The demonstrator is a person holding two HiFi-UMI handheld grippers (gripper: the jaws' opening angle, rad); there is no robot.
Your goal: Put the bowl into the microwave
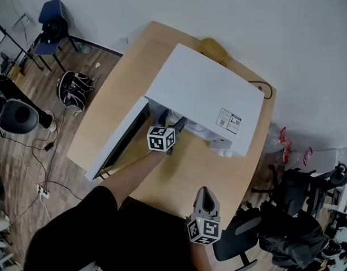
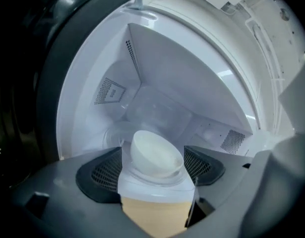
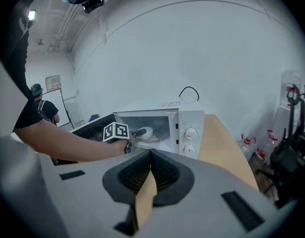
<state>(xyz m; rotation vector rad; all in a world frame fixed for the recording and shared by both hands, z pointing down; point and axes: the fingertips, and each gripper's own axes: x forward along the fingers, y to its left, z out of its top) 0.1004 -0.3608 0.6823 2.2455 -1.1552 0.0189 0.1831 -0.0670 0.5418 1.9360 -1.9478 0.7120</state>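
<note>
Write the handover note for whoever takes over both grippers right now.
Left gripper: open, reaching into the white microwave, jaws either side of the small white bowl, not pressing on it.
Right gripper: shut, empty, held back over the wooden table.
Bowl: sits on the glass turntable inside; dark-windowed door open.
Done: bowl is in.
Left: withdraw the left gripper, probably close the door.

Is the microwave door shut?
No, the microwave door hangs wide open, and the bowl sits inside.
</note>
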